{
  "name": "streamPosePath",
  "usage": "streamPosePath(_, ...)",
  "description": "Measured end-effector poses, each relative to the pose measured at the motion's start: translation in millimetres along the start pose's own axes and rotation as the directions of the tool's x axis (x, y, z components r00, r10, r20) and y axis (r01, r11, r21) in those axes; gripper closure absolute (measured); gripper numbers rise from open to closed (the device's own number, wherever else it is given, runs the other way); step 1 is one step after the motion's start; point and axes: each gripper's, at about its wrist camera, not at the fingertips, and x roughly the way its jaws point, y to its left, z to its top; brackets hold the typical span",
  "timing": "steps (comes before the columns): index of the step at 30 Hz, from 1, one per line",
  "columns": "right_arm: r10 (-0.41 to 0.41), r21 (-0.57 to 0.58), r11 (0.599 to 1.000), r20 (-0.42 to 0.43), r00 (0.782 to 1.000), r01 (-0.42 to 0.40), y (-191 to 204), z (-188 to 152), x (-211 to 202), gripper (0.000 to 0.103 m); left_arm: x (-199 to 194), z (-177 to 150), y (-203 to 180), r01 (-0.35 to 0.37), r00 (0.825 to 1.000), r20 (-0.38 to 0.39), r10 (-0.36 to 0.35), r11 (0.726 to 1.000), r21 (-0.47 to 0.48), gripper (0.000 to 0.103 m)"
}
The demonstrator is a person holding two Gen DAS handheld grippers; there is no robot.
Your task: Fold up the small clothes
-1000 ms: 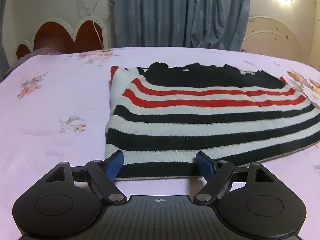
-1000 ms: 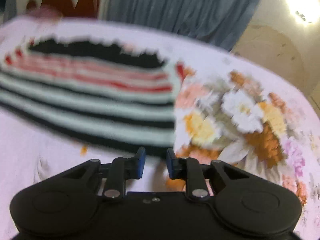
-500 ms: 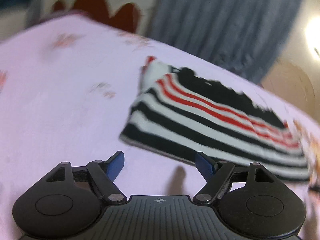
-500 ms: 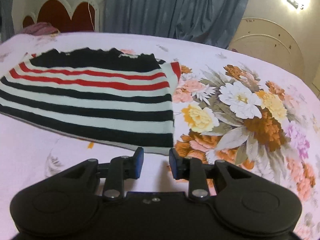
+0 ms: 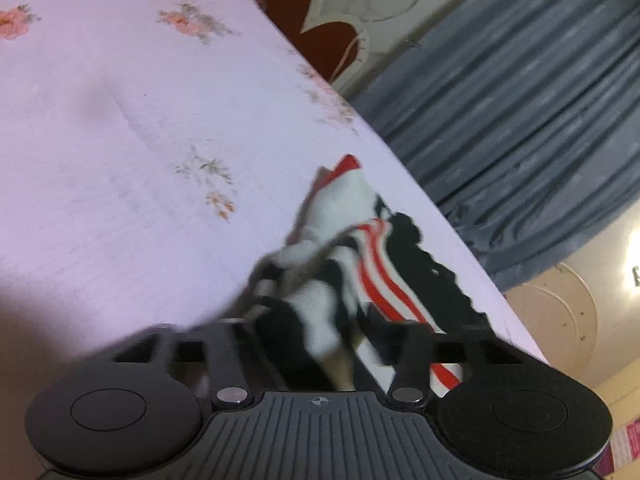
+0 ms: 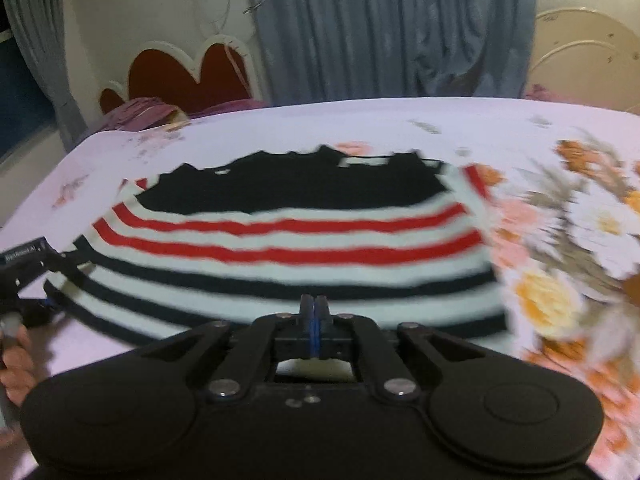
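Observation:
A sweater striped in black, white and red (image 6: 288, 248) lies flat on the bed. In the left wrist view its edge (image 5: 320, 304) is bunched up and raised between the fingers of my left gripper (image 5: 320, 332), whose jaws are closing on the cloth. The cloth hides the pads. The right wrist view shows the left gripper (image 6: 28, 280) at the sweater's left edge, held by a hand (image 6: 16, 364). My right gripper (image 6: 315, 308) hovers at the middle of the near hem. Its blue pads touch each other with nothing between them.
The pink sheet (image 5: 120, 140) has a large flower print (image 6: 580, 240) to the right of the sweater. A purple cloth (image 6: 140, 112) lies at the far left by the red and white headboard (image 6: 192, 76). Grey curtains (image 6: 380, 28) hang behind the bed.
My left gripper rolled and moved in on the sweater's left edge, and its jaws narrowed around bunched cloth. My right gripper slid left from the sweater's right corner to mid-hem and shut.

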Motion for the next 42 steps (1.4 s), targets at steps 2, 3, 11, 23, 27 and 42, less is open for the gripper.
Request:
streamPosePath(2, 0.018, -0.011, 1.000, -0.008, 1.000, -0.019, 12, 9, 16, 0.102, 5, 5, 6, 0.037, 0.999, -0.025, -0.038, 0.998, -0.040, 0.082)
streamPosePath(3, 0.024, -0.019, 1.000, -0.012, 1.000, -0.024, 18, 13, 23, 0.102, 4, 7, 7, 0.053, 0.998, -0.029, -0.055, 0.997, -0.061, 0.083)
streamPosePath(11, 0.028, -0.048, 0.998, -0.080, 0.996, -0.032, 37, 10, 64, 0.103, 8, 9, 21, 0.099, 0.992, -0.062, -0.105, 0.991, -0.091, 0.084)
streamPosePath(23, 0.030, 0.143, 0.989, 0.038, 0.999, -0.035, -11, 14, 19, 0.101, -37, 8, -166, 0.175, 0.984, -0.037, -0.172, 0.943, 0.281, 0.085)
streamPosePath(27, -0.019, 0.286, 0.958, 0.118, 0.993, -0.015, -76, 16, -32, 0.101, -36, -43, -261, 0.216, 0.976, -0.104, -0.190, 0.840, 0.498, 0.084)
streamPosePath(42, 0.086, 0.484, 0.862, 0.150, 0.985, -0.149, -188, 0, -91, 0.061, -27, -73, -259, 0.188, 0.978, -0.190, -0.084, 0.752, 0.632, 0.065)
